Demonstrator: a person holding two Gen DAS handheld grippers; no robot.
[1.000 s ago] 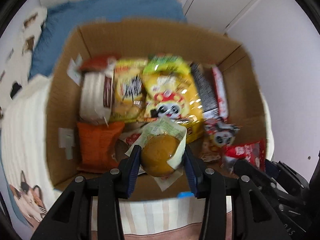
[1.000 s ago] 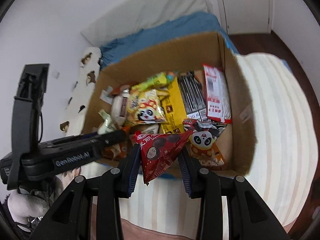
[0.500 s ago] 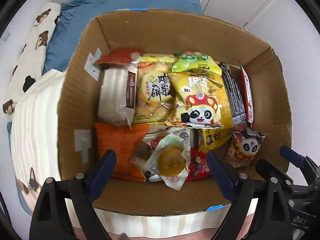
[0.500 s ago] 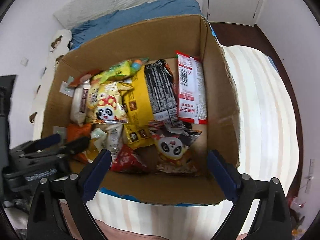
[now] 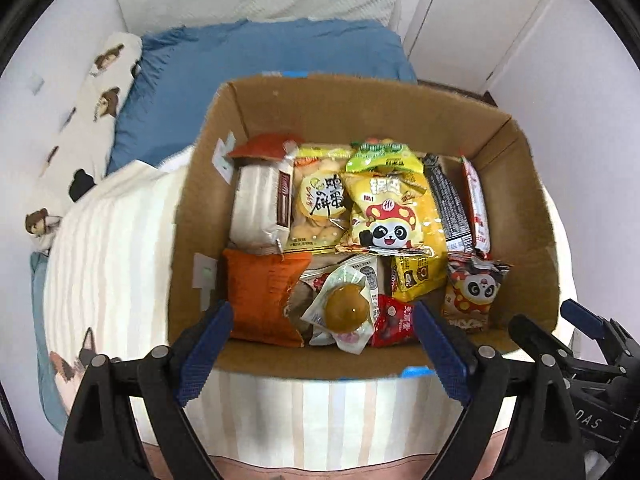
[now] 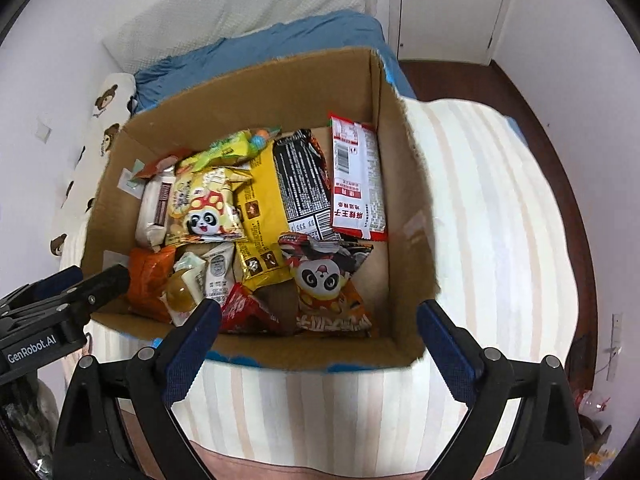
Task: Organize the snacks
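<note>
An open cardboard box [image 5: 360, 104] [image 6: 404, 208] on the striped bed holds several snack packs. The clear-wrapped round brown bun [image 5: 346, 307] [image 6: 182, 290] lies at the box's near edge, beside the small red packet [image 5: 394, 322] [image 6: 244, 312]. Yellow panda bags [image 5: 390, 216] [image 6: 204, 208], an orange pack [image 5: 260, 292] and a red-white packet [image 6: 356, 184] lie around them. My left gripper [image 5: 322, 350] is open and empty above the near wall. My right gripper [image 6: 318, 336] is open and empty, also above the near wall.
A striped cream blanket [image 6: 492, 240] covers the bed around the box. A blue pillow [image 5: 256, 68] and bear-print cushion [image 5: 88, 120] lie behind. White walls and a door [image 6: 448, 8] stand beyond; dark floor [image 6: 560, 152] is on the right.
One second ago my left gripper held the bun and my right held the red packet. Both opened; the snacks now lie in the box and both grippers have pulled back.
</note>
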